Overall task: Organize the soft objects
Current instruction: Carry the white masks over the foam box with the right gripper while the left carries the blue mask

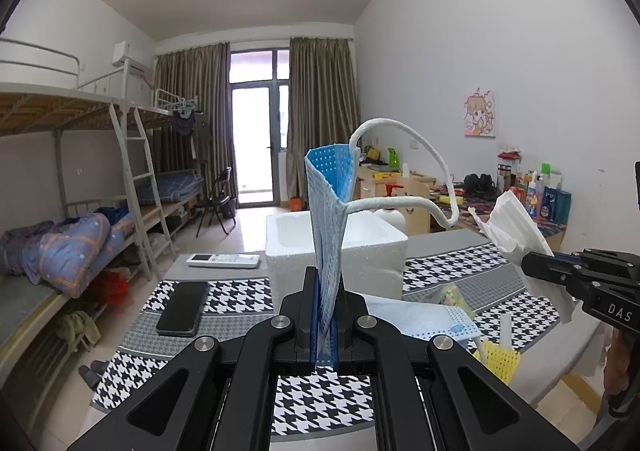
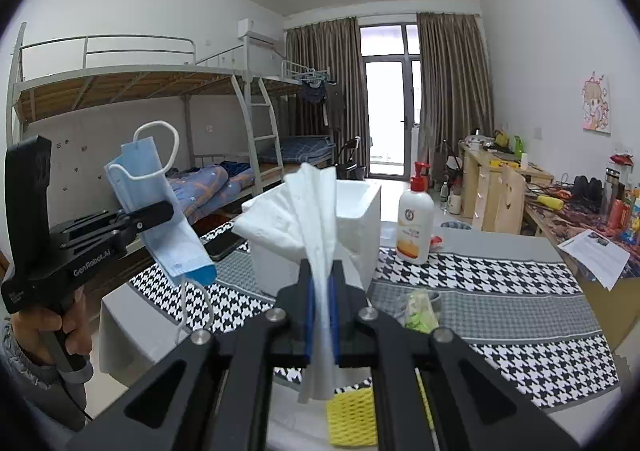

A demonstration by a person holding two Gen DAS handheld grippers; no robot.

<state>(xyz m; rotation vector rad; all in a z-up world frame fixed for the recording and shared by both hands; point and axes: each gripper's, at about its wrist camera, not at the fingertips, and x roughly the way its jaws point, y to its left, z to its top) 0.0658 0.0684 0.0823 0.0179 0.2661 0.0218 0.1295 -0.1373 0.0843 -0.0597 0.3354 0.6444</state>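
Observation:
My left gripper (image 1: 325, 283) is shut on a blue face mask (image 1: 328, 219), which stands up from the jaws with its white ear loops arching to the right. In the right wrist view the same mask (image 2: 156, 203) hangs in the left gripper (image 2: 164, 213) above the table's left edge. My right gripper (image 2: 322, 275) is shut on a crumpled white tissue (image 2: 304, 203) that fans upward. From the left wrist view the tissue (image 1: 512, 223) and the right gripper (image 1: 530, 263) show at the right. An open white foam box (image 1: 360, 247) (image 2: 360, 207) stands on the table just beyond both grippers.
The houndstooth tablecloth (image 2: 500, 275) carries another mask (image 1: 420, 315), a yellow foam net (image 2: 352, 415), a small green packet (image 2: 420, 309), a lotion bottle (image 2: 415, 219), a phone (image 1: 182, 307) and a remote (image 1: 223, 260). Bunk beds stand to the left, a cluttered desk to the right.

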